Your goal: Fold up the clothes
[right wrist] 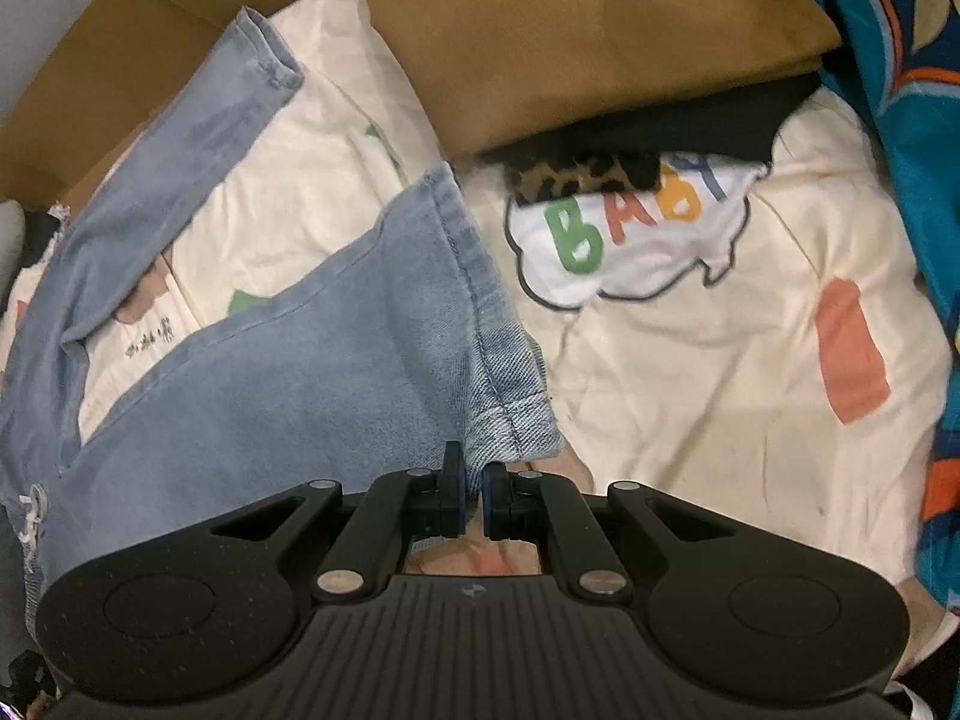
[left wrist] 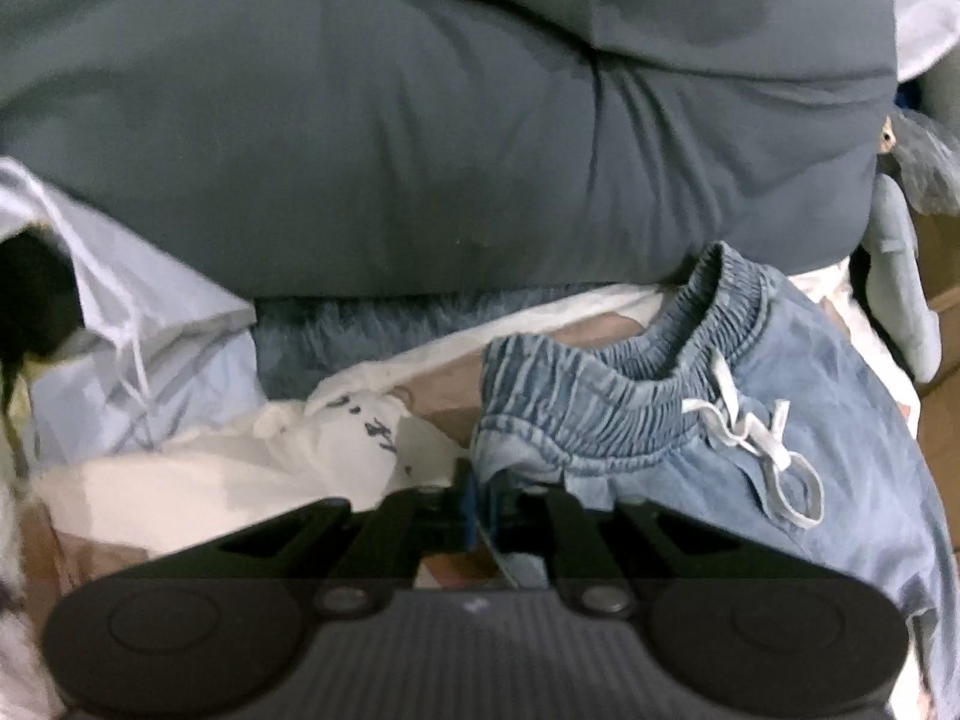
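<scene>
A pair of small light-blue denim pants lies on a cream printed sheet. In the left wrist view I see its elastic waistband (left wrist: 606, 384) with a white drawstring bow (left wrist: 762, 450). My left gripper (left wrist: 480, 498) is shut on the waistband's left corner. In the right wrist view the pants (right wrist: 288, 372) spread to the left, one leg (right wrist: 174, 168) reaching up and away. My right gripper (right wrist: 472, 480) is shut on the hem (right wrist: 516, 426) of the nearer leg.
A big dark grey pillow (left wrist: 420, 138) fills the far side in the left view, with white and pale blue cloth (left wrist: 150, 348) at left. In the right view lie a brown garment (right wrist: 570, 30), a "BABY" print (right wrist: 630, 228), teal patterned fabric (right wrist: 900, 90) and cardboard (right wrist: 108, 60).
</scene>
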`<act>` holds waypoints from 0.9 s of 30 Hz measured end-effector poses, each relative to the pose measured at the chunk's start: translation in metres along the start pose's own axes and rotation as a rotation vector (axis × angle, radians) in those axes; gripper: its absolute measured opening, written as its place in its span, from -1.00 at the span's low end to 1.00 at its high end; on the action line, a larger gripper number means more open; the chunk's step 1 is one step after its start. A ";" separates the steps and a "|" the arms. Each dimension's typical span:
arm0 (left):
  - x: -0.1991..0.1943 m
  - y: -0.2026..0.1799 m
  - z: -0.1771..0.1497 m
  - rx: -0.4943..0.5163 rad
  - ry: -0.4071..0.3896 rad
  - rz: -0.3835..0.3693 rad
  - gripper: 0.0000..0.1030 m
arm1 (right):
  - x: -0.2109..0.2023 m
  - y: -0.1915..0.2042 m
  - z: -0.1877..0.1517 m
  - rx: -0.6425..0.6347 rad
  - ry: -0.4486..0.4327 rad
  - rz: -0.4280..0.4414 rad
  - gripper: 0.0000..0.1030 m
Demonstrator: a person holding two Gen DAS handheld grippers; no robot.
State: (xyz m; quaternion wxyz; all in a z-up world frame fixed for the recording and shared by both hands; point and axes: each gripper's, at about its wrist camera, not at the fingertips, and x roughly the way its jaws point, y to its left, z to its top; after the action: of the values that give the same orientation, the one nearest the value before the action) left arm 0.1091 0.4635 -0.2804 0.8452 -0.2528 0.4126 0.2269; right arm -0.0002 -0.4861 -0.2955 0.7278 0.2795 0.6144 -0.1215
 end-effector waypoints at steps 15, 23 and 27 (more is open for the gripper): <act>0.009 0.022 -0.025 -0.113 0.059 -0.043 -0.36 | 0.029 -0.024 -0.008 -0.009 0.049 -0.075 -0.94; 0.006 0.023 -0.055 -0.152 0.106 -0.116 -0.32 | 0.032 -0.028 -0.001 -0.028 0.056 -0.108 -0.87; 0.008 0.031 -0.062 -0.200 0.108 -0.130 -0.33 | 0.022 -0.023 0.002 -0.054 0.041 -0.133 -0.68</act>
State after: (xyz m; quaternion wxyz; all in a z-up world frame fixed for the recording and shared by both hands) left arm 0.0593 0.4502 -0.3275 0.8053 -0.3739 0.4154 0.1979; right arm -0.0052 -0.5021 -0.3223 0.7127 0.2208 0.6493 -0.1472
